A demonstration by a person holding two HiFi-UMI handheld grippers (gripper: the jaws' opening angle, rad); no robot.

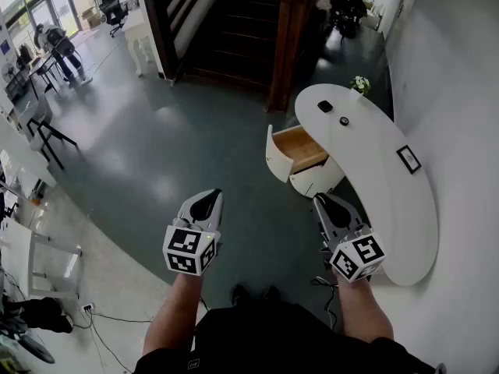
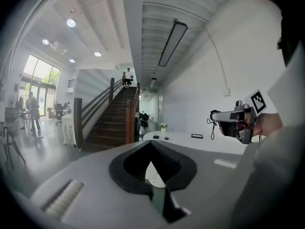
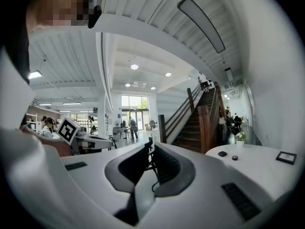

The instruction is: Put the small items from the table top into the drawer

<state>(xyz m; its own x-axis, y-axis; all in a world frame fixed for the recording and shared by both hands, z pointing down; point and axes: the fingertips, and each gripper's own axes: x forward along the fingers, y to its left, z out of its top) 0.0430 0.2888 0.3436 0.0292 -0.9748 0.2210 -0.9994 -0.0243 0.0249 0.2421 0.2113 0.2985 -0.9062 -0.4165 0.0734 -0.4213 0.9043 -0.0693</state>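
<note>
Two small black items, a flat one (image 1: pixel 325 106) and a round one (image 1: pixel 344 121), lie on the far end of a curved white table (image 1: pixel 390 201). Its drawer (image 1: pixel 300 148) stands pulled open, with a bare wooden inside. My left gripper (image 1: pixel 209 197) and right gripper (image 1: pixel 321 199) hover over the floor, well short of the table; both are shut and hold nothing. In the left gripper view the shut jaw tips (image 2: pixel 151 143) point toward the items (image 2: pixel 155 137). From the right gripper (image 3: pixel 150 142), the same items (image 3: pixel 222 153) appear at the right.
A small flower pot (image 1: pixel 359 84) stands at the table's far tip and a black picture frame (image 1: pixel 408 159) lies mid-table. A dark wooden staircase (image 1: pixel 234 29) rises behind. Desks, chairs and people (image 1: pixel 58 49) are at the far left. Cables (image 1: pixel 101 318) trail on the floor.
</note>
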